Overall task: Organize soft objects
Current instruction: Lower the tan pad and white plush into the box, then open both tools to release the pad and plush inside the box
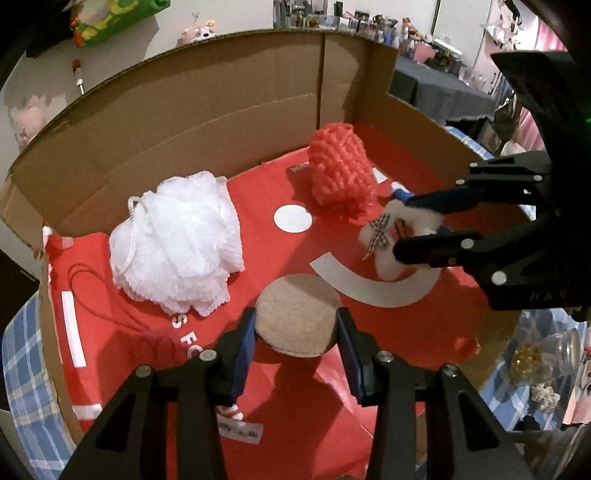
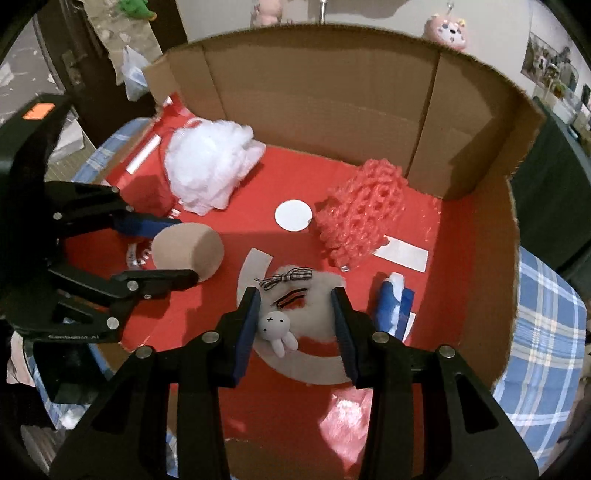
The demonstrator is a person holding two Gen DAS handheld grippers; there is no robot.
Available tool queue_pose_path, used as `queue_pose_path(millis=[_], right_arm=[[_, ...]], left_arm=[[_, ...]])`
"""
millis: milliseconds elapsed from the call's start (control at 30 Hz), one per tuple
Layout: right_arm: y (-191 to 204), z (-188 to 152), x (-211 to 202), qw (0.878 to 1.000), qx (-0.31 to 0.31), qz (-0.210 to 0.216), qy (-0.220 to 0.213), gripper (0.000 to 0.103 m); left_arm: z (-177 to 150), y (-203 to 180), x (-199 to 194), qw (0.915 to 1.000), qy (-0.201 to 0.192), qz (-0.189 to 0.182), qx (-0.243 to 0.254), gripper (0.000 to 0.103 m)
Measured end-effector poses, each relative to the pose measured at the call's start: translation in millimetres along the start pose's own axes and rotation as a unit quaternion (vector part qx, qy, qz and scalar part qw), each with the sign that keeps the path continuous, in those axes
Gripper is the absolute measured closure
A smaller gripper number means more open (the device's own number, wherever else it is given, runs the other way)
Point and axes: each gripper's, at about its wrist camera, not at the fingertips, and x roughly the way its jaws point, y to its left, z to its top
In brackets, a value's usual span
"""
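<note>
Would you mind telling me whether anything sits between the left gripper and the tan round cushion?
Nothing visible does. The left gripper already has the tan round cushion between its fingers, one on each side. The white mesh pouf lies apart to the left, clear of it.

A pale wall [image 2: 369, 11] with hanging plush toys [image 2: 446, 31] stands behind; a dark-clothed table [image 1: 439, 88] sits right.

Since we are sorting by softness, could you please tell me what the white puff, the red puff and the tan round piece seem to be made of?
White puff: gathered nylon-like mesh with a cord loop, probably a bath pouf. Red puff: coarser, glossy open netting, likely plastic foam net. Tan round piece: matte, fine-grained, sponge or felt-like; the left gripper holds it.
</note>
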Motion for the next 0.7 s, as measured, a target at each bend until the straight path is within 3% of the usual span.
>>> queue_pose_path(millis=[200, 700], right_arm=[[-4, 7, 16, 1.0, 0.002, -0.01, 0.027, 0.065], [-13, 13, 29, 0.998, 0.004, -0.03, 0.049, 0.064]], left_arm=[[6, 4, 10, 0.9997, 0.018, 0.014, 0.0, 0.058], [15, -2, 20, 0.999, 0.028, 0.029, 0.017, 0.052]])
